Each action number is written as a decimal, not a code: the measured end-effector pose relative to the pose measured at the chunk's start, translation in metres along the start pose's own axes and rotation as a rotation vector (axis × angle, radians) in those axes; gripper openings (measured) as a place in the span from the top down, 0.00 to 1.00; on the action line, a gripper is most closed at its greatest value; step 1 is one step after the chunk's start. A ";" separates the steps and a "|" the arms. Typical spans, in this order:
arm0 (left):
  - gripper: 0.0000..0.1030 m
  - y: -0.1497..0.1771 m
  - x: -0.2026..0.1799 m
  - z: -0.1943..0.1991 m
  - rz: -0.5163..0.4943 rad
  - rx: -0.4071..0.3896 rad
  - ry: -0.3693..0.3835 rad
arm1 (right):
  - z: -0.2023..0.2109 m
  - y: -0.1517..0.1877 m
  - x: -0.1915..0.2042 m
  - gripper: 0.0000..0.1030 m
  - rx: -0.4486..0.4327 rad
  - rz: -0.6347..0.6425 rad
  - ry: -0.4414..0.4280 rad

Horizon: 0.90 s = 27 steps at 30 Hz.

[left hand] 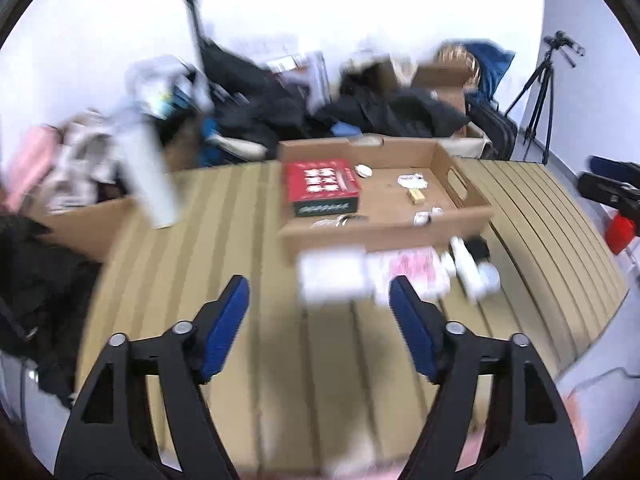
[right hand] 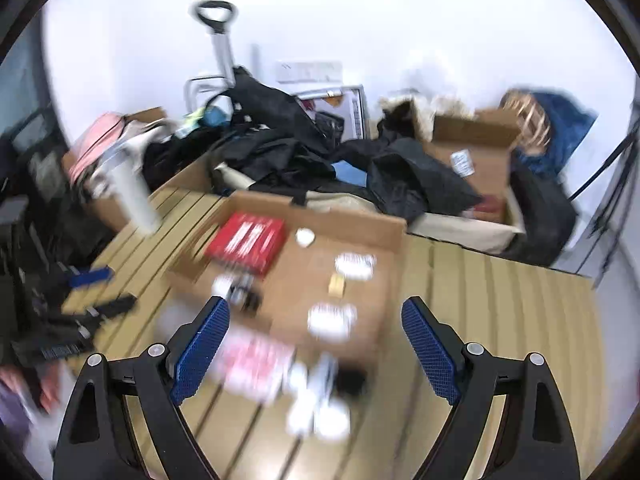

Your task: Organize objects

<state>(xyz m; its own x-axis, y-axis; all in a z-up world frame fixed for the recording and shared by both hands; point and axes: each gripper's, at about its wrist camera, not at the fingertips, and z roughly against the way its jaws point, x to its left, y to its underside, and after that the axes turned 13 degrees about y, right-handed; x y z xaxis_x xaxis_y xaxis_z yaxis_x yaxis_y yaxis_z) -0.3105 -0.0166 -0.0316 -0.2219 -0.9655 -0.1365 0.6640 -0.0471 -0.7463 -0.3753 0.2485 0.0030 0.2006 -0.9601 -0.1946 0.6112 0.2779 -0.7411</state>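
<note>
A shallow cardboard box sits on a slatted wooden table. In it lie a red box and small white items. Before the box lie a white packet, a red-and-white packet and white bottles. My left gripper is open and empty above the table, close to the packets. My right gripper is open and empty above the loose items. Both views are blurred.
A white cylinder stands at the table's left. Dark clothes and bags and cardboard boxes pile up behind. A tripod stands at the right. The right gripper shows at the left view's right edge.
</note>
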 end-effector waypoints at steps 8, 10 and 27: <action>0.11 0.165 -0.031 0.119 0.127 -0.026 0.108 | 0.158 0.181 0.051 0.12 -0.033 -0.260 -0.019; 0.11 0.169 -0.044 0.127 0.076 -0.022 0.124 | 0.156 0.200 0.078 0.12 0.036 -0.195 -0.033; 0.05 0.172 -0.047 0.092 -0.035 0.045 0.148 | 0.147 0.217 0.084 0.12 0.009 -0.149 0.007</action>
<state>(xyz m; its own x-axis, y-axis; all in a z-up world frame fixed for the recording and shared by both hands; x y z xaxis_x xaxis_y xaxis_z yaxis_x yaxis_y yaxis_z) -0.1206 -0.0024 -0.0935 -0.3463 -0.9149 -0.2075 0.6845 -0.0952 -0.7228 -0.1140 0.2327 -0.0797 0.1018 -0.9909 -0.0878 0.6408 0.1328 -0.7561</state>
